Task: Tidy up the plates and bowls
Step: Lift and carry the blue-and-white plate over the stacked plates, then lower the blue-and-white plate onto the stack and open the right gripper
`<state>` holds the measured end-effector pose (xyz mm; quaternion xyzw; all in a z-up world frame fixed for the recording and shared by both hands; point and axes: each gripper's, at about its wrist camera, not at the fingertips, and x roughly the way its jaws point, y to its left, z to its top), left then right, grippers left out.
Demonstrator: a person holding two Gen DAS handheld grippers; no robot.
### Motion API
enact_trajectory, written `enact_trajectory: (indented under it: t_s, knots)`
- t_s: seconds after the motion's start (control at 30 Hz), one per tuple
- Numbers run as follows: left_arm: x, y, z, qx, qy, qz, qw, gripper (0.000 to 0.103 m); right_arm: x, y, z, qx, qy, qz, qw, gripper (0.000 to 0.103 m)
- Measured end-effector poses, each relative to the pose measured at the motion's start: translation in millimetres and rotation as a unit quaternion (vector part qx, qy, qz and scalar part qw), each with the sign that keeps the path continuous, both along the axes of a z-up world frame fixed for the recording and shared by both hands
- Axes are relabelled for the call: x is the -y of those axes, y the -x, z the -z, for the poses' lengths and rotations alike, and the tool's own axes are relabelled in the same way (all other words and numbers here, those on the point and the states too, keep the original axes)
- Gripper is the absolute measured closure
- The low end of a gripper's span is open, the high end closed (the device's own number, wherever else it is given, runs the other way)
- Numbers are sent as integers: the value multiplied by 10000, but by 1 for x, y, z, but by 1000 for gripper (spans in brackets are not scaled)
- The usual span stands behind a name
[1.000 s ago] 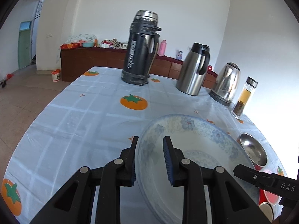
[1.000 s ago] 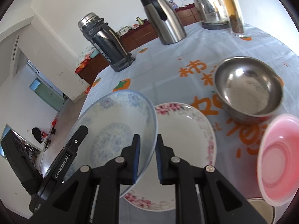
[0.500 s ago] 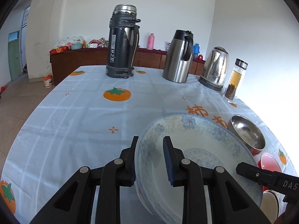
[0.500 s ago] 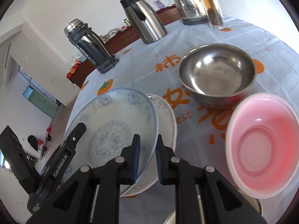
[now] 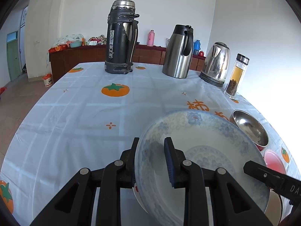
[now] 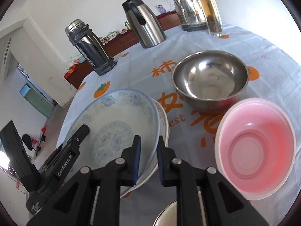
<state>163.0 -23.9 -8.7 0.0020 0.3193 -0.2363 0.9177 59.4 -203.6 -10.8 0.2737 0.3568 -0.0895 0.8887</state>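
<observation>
White walls and a dark sideboard stand behind the tabletop [image 5: 79, 116], which wears a pale blue cloth printed with orange fruit. Both grippers carry one blue-patterned plate [image 5: 203, 150]: the left gripper [image 5: 150, 162] is clamped on its near-left rim, and the right gripper [image 6: 147, 162] is clamped on its right rim. In the right wrist view the plate hangs just over a white plate with a pink border [image 6: 163, 120]; whether the two touch I cannot tell. The step in hand looks like nesting the blue plate on the white one. To do it well, keep both wrists level so the plate does not twist between the pads, centre it over the lower rim, lower it until it sits, then open the two grips together. The steel bowl [image 6: 210, 81] and pink bowl [image 6: 255, 165] lie close on the right, so that gripper should draw straight back
</observation>
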Motion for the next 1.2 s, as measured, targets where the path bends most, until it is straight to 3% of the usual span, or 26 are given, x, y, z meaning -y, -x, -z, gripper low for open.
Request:
enact_trajectory:
  t_s: [0.37,0.5,0.87,1.0,1.2]
  knots:
    - [0,-5,6,-265,62,14,9996,70,-15,2,-5,-102,434,45,9990,84]
    - [5,-6,12,-362,-120,51,9993,70,-16,3,-5,-193,555,98,9982,84]
    - [7,-5,16,-366,-254,45,9990,70,-16,-2,-7,-373,660,60,9971,82]
    - [11,-4,16,-309,-378,34,9988,70,-18,-8,-7,-552,786,8,9954,74]
    - [11,-5,19,-321,-447,-17,9985,70,-20,-10,-2,-590,926,37,9939,75]
